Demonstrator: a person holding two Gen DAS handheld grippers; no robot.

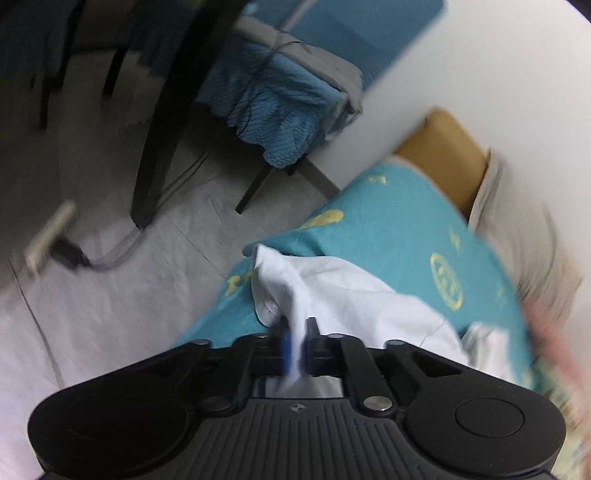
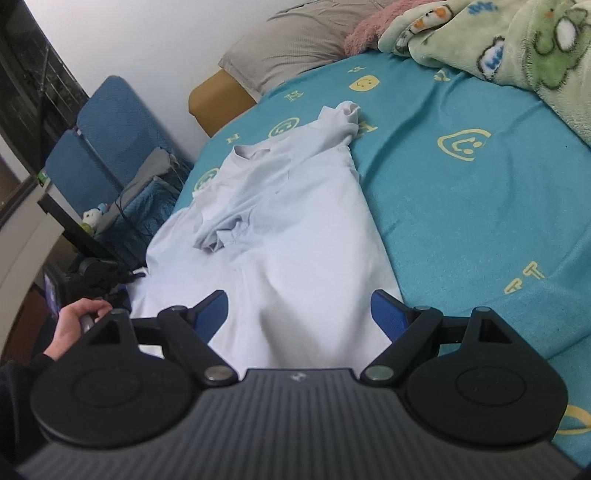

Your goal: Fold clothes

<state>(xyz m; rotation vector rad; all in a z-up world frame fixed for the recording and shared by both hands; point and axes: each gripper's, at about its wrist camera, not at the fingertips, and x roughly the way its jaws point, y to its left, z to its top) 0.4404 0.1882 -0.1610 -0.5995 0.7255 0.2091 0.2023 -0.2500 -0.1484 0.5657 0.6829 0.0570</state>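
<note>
A pale white T-shirt (image 2: 291,229) lies on the teal bed sheet (image 2: 480,206), collar toward the pillows, one sleeve bunched on its front and the other crumpled at the far end. My right gripper (image 2: 299,306) is open, its blue fingers spread over the shirt's near hem, just above the cloth. My left gripper (image 1: 299,350) is shut on the shirt (image 1: 343,291) near the bed's left edge, with cloth pinched between its blue pads. That view is blurred. The left hand and its gripper show at the left edge of the right wrist view (image 2: 85,314).
A grey pillow (image 2: 295,44), a pink plush (image 2: 369,29) and a green fleece blanket (image 2: 509,51) lie at the head of the bed. A blue chair (image 2: 110,147) with piled cloth stands left of the bed. Black table legs (image 1: 162,129) and cables (image 1: 110,254) are on the grey floor.
</note>
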